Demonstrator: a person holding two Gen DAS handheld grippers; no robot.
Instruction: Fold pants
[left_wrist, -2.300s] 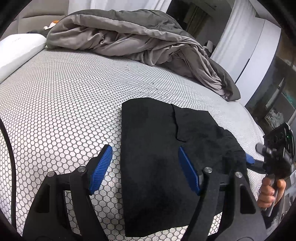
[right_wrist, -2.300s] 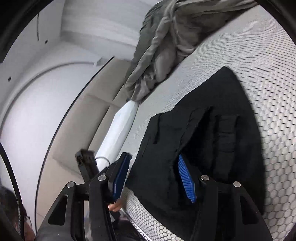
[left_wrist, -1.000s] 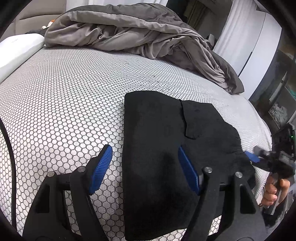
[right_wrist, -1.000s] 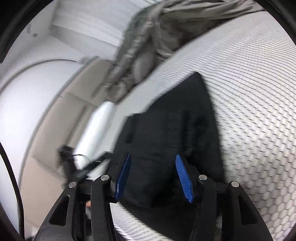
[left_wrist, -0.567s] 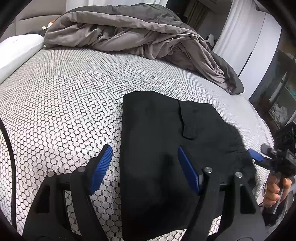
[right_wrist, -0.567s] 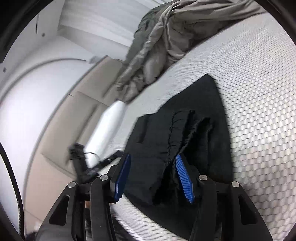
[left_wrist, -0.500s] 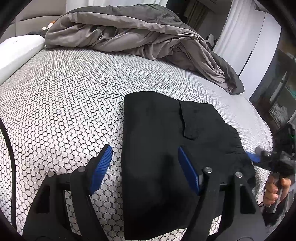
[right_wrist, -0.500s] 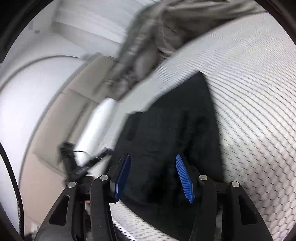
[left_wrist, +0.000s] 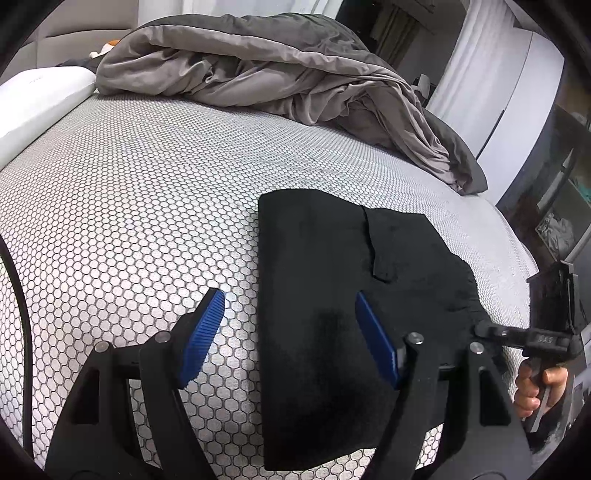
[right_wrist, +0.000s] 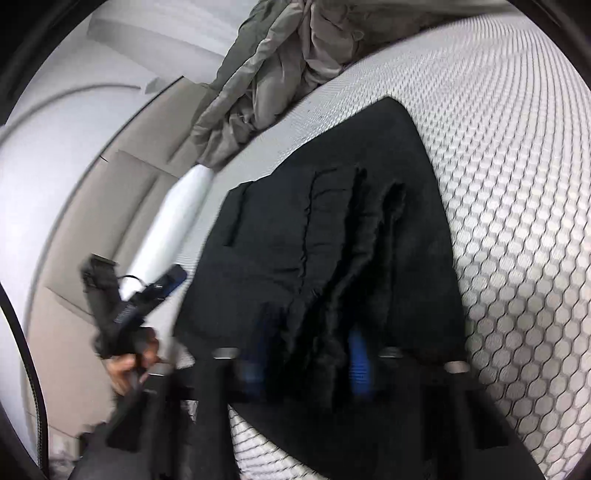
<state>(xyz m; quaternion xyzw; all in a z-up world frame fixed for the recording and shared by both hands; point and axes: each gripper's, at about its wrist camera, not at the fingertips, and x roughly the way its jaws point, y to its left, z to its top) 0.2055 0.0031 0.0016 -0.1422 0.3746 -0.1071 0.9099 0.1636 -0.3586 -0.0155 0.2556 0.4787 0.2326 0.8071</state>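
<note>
Your left gripper (left_wrist: 288, 338) hangs low over the mattress (left_wrist: 129, 221) with its blue pads (left_wrist: 203, 338) spread wide and nothing between them. One pad sits over bare honeycomb fabric, the other over black cloth, so the straight left fold edge of the pants (left_wrist: 325, 295) runs up through the gap between them. You seem to be waiting there, likely ready to pin or pinch that edge once the other side is settled.

The pants lie flat as a compact black rectangle near the bed's near edge, well apart from the grey duvet (left_wrist: 277, 85) bunched at the far side, which leaves you a free patch to fold on.

Your right gripper (right_wrist: 306, 360) is at the gathered waistband end, where the cloth ruffles up between its pads. Motion blur smears the fingers there, so you cannot tell whether they are clenched on the fabric or merely straddling it.
</note>
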